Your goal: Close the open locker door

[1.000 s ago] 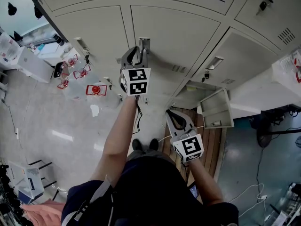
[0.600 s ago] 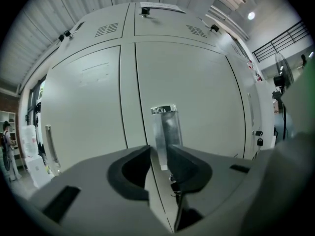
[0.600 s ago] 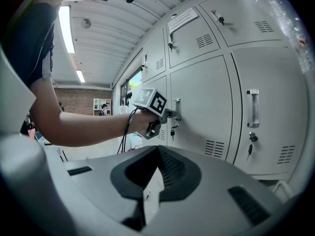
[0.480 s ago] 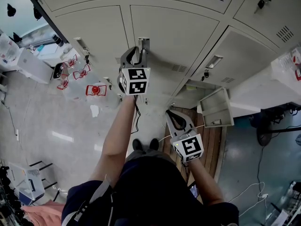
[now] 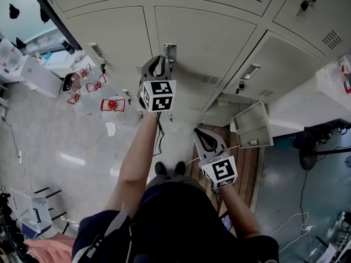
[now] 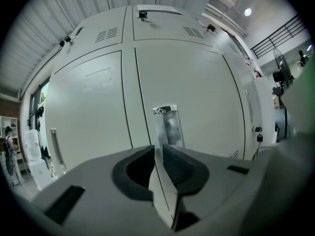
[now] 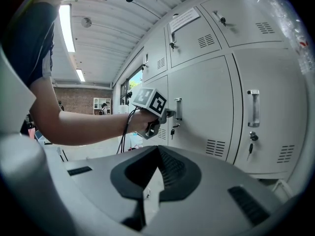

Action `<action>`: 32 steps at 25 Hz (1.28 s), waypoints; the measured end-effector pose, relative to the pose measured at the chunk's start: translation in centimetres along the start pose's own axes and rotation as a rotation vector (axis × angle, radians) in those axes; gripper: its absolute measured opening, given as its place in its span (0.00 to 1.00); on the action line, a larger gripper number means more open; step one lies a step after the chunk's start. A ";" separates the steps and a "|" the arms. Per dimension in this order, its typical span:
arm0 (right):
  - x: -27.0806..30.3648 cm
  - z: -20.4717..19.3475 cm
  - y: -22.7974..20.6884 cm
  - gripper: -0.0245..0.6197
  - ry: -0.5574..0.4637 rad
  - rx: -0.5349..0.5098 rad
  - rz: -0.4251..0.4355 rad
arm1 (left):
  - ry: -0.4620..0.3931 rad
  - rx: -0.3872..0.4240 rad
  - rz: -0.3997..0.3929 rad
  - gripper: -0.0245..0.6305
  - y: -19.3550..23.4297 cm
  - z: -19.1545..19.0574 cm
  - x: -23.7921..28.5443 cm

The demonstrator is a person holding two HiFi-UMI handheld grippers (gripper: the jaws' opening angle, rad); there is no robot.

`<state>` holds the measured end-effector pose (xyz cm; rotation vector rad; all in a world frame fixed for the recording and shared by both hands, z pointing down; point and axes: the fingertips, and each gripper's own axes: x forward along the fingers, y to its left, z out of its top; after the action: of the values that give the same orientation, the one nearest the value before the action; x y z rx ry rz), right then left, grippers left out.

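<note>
My left gripper (image 5: 163,61) is held up against a grey locker door (image 5: 203,43), its tips at the lower end of the metal handle (image 5: 168,49). In the left gripper view the handle (image 6: 168,124) stands just beyond the tips (image 6: 158,149). The jaws have just been closing to a thin slit, and I see nothing between them. That door lies flush with its neighbours. The right gripper view shows the left gripper (image 7: 169,113) at the handle (image 7: 178,108). My right gripper (image 5: 202,134) hangs lower, shut and empty. A small bottom locker door (image 5: 251,126) stands swung open at the lower right.
Rows of grey lockers (image 5: 109,29) fill the wall ahead; some have keys in their locks (image 5: 306,5). Clear water jugs with red handles (image 5: 111,104) stand on the floor to the left. A wooden platform (image 5: 249,166) lies below the lockers. A fan (image 5: 307,147) stands at right.
The left gripper's jaws have narrowed at the handle and the gripper has rolled slightly. The right gripper has not moved.
</note>
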<state>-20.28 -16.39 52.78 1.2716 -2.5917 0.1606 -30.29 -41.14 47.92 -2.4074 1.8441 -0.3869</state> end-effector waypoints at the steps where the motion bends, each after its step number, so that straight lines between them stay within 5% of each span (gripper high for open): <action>1: 0.0 0.0 0.1 0.03 0.001 0.000 0.001 | -0.003 0.002 -0.002 0.13 0.0 0.1 0.0; 21: -0.3 0.1 1.1 0.03 -0.005 0.000 -0.006 | -0.084 -0.006 -0.093 0.13 -1.1 1.2 -5.6; 32: -0.2 1.1 1.3 0.03 -0.043 -0.014 -0.016 | -0.162 0.015 -0.134 0.04 -0.4 2.5 -10.9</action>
<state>-21.32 -15.67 51.68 1.3053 -2.6131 0.1128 -31.92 -30.76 43.98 -2.4778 1.6149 -0.2069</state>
